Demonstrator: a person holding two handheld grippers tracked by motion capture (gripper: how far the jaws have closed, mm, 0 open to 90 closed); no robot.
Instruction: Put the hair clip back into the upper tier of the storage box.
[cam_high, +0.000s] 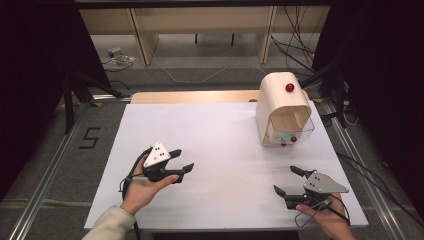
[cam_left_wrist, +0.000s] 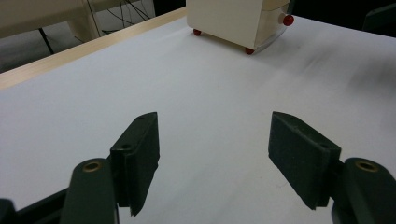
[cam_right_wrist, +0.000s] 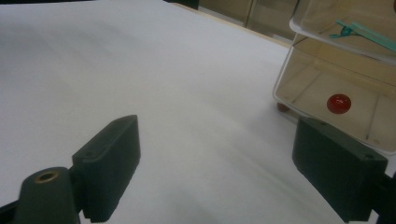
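Your left hand-held gripper (cam_high: 183, 159) and right hand-held gripper (cam_high: 287, 180), jaws apart, hover over the white tabletop (cam_high: 210, 145), cream box (cam_high: 281, 107) ahead of the right one.

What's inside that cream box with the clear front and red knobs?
Through the clear front of the cream box with red knobs a thin teal clip-like object lies on an upper clear tray. The lower compartment looks empty. The opaque cream cover hides whatever sits farther back.

box (cam_high: 281, 102) | cream body, clear front drawers, red knobs and feet | upright at far right of white table (cam_high: 220, 145) | teal clip (cam_right_wrist: 359, 31) inside upper drawer
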